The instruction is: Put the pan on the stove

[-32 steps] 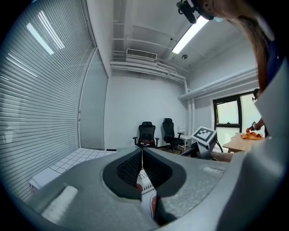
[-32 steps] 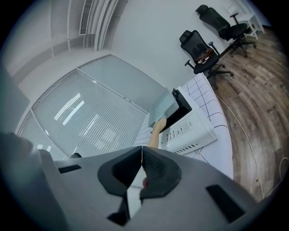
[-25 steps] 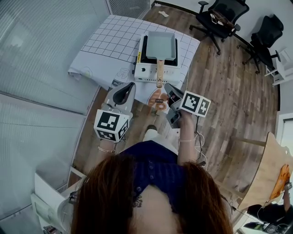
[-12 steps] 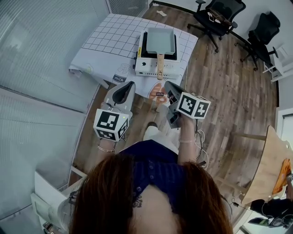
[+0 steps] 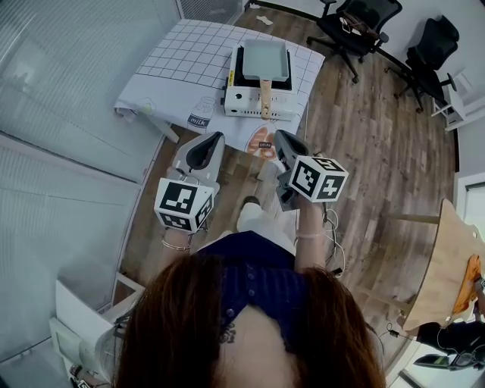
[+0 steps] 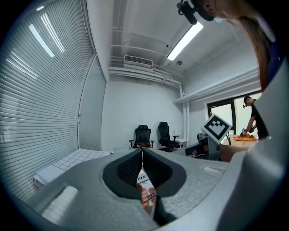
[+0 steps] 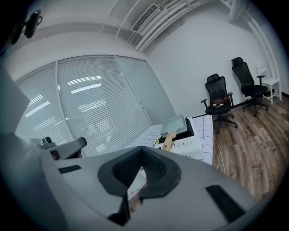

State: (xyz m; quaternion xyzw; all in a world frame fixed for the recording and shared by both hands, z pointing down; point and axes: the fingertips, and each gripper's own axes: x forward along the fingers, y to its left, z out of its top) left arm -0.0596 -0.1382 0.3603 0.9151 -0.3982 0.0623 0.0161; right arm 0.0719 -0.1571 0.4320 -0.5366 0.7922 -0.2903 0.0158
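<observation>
The pan (image 5: 264, 59) sits on the stove (image 5: 246, 102), which stands by the right edge of the table (image 5: 182, 64), close to its near right corner. The pan is rectangular and shallow, pale grey-blue inside with a raised rim all round, and it lies square on the stove's dark top. Its straight handle (image 5: 266, 97) is light wood. It points toward the person and reaches out over the stove's white front panel to the near edge. A white cloth printed with a dark grid covers the table and hangs over its near edge, where small printed pictures show.

Both grippers are held in the air on the person's side of the table, well apart from the pan and side by side. The left gripper (image 5: 214, 138) points toward the table's near edge. Its dark ribbed pads meet at the tips, with nothing between them. The right gripper (image 5: 279, 138) is just off the near right corner, tips toward the stove. Its jaws are also closed together and empty. In the right gripper view the pan and its handle show beyond the jaw tips.

Two black office chairs (image 5: 356, 19) stand on the wooden floor (image 5: 379, 151) past the table's far right corner.
</observation>
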